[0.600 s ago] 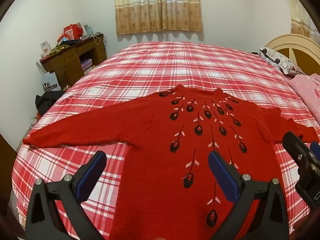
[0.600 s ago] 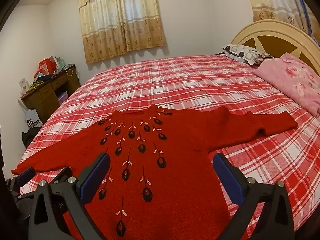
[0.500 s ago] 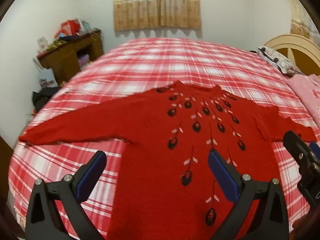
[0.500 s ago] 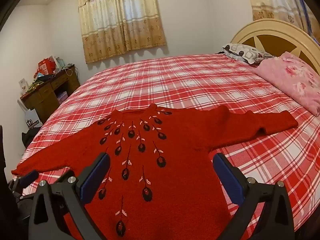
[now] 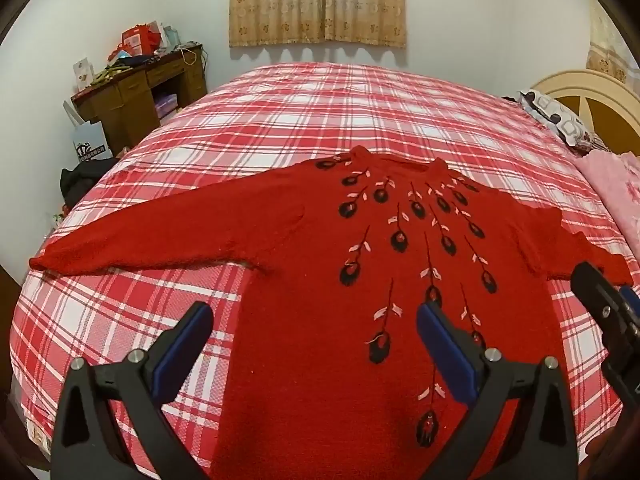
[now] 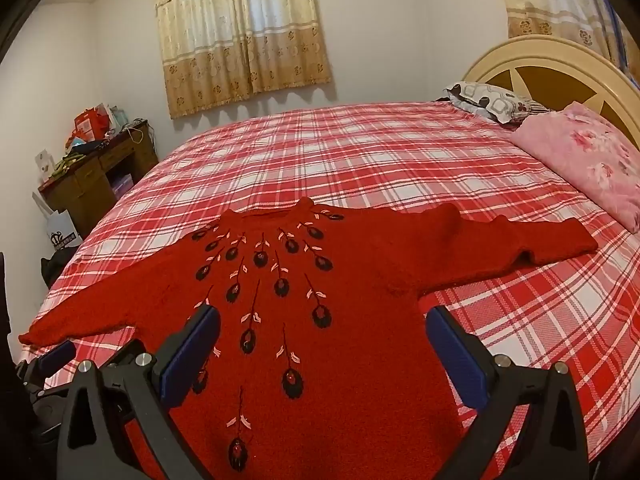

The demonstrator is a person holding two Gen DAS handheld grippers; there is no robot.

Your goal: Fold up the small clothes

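A red knit sweater (image 5: 304, 300) with black and pink flower motifs lies flat, front up, on the bed, both sleeves spread out; it also shows in the right wrist view (image 6: 352, 320). Its left sleeve (image 5: 160, 236) reaches toward the bed's left edge, its right sleeve (image 6: 512, 240) toward the pink blanket. My left gripper (image 5: 314, 320) is open and empty, above the sweater's lower left side. My right gripper (image 6: 322, 328) is open and empty, above the sweater's lower right body. The right gripper's side shows at the left wrist view's right edge (image 5: 604, 312).
The bed has a red and white plaid cover (image 5: 360, 112). A pink blanket (image 6: 592, 160) and a patterned pillow (image 6: 488, 102) lie by the headboard (image 6: 560, 76). A cluttered wooden desk (image 5: 140, 88) and a bag (image 5: 90, 144) stand left of the bed.
The left wrist view has shifted slightly, so the sweater now sits a bit more to the right in it. Both grippers stay open and the sweater has not moved.
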